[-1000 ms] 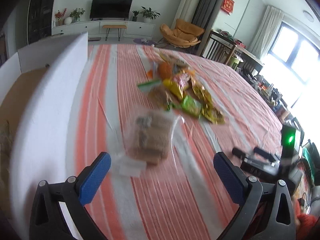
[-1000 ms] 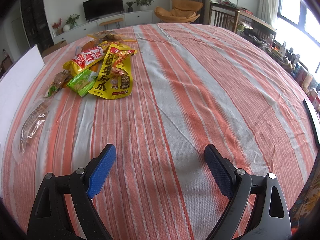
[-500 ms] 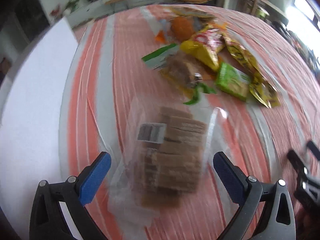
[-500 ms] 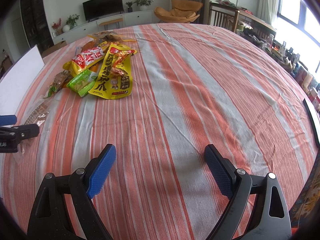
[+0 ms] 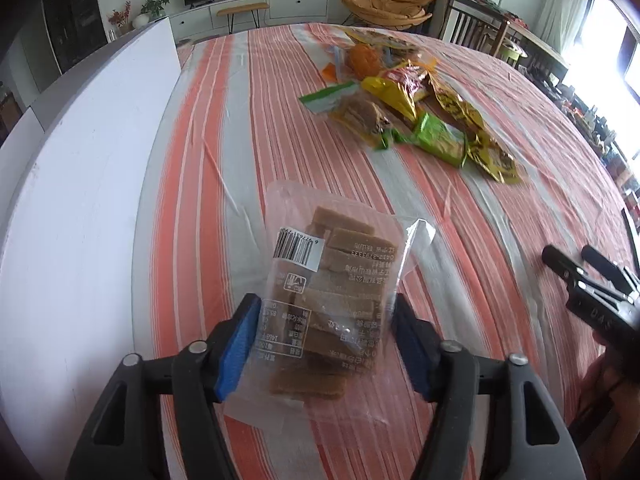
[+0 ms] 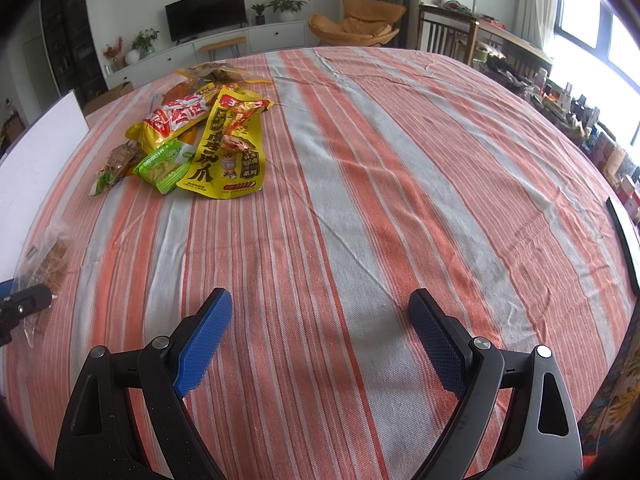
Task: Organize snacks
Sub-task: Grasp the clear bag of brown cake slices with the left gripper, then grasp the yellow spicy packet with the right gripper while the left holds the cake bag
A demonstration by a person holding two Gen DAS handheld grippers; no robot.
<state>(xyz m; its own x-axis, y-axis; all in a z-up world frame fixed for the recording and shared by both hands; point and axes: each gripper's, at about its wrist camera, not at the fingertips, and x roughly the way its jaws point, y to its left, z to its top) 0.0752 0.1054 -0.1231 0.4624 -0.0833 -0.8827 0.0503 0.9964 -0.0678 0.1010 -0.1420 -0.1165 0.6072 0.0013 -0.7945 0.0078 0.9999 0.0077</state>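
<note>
My left gripper [image 5: 325,330] is shut on a clear bag of brown bars [image 5: 340,276], its blue pads pressed against both sides of the bag's near half. The bag also shows at the left edge of the right wrist view [image 6: 50,256]. A pile of snack packets [image 5: 408,108] lies farther along the striped tablecloth, with a yellow packet [image 6: 230,152] and a green packet [image 6: 164,166] in front. My right gripper [image 6: 320,336] is open and empty above the bare cloth; it appears at the right of the left wrist view [image 5: 592,280].
A white box wall [image 5: 80,208] stands along the table's left side, close beside the held bag; it also shows in the right wrist view [image 6: 36,156]. A dark flat object [image 6: 624,240] lies at the table's right edge. Chairs and a TV cabinet stand beyond the table.
My left gripper moved forward over the bag of brown bars and closed its jaws on it. The right gripper has stayed still and open.
</note>
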